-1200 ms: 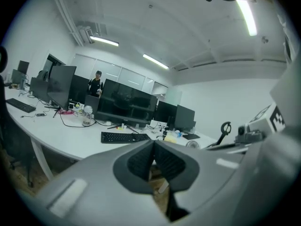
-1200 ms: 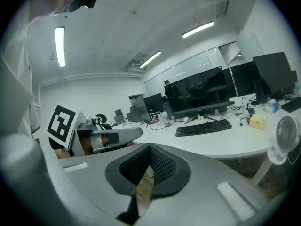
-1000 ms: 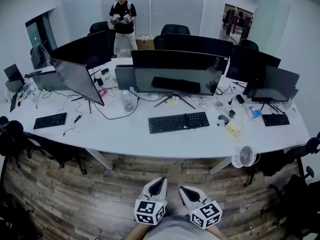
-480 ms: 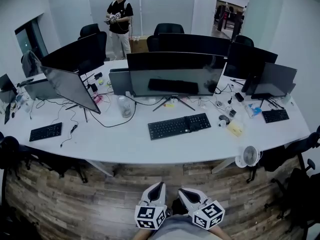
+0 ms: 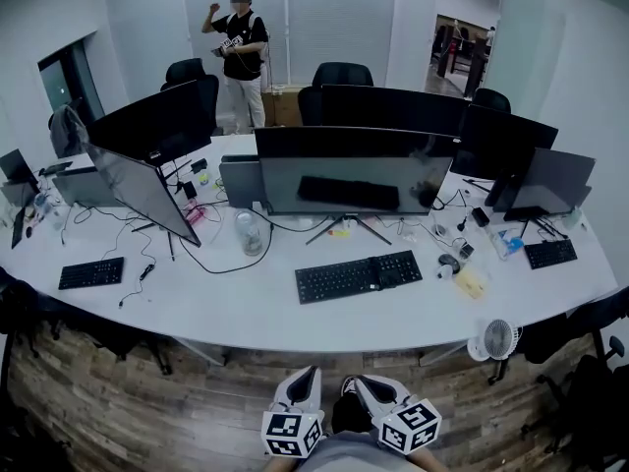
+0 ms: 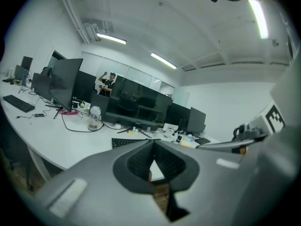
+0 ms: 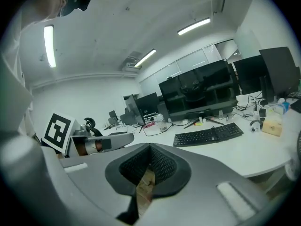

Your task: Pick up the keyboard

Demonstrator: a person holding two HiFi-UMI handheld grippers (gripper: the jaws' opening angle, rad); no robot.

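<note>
Keyboard (image 5: pixel 359 275) flat on counter (image 5: pixel 246 303), before middle monitor (image 5: pixel 344 170), untouched. Left gripper (image 5: pixel 308 375) and right gripper (image 5: pixel 362 385) low by body, well short of counter. Both jaws closed, empty, probably waiting for reach.

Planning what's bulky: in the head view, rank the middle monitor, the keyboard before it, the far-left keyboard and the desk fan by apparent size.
1. Middle monitor
2. Keyboard before it
3. Far-left keyboard, smaller-looking, but farther off, so unsure
4. Desk fan
</note>
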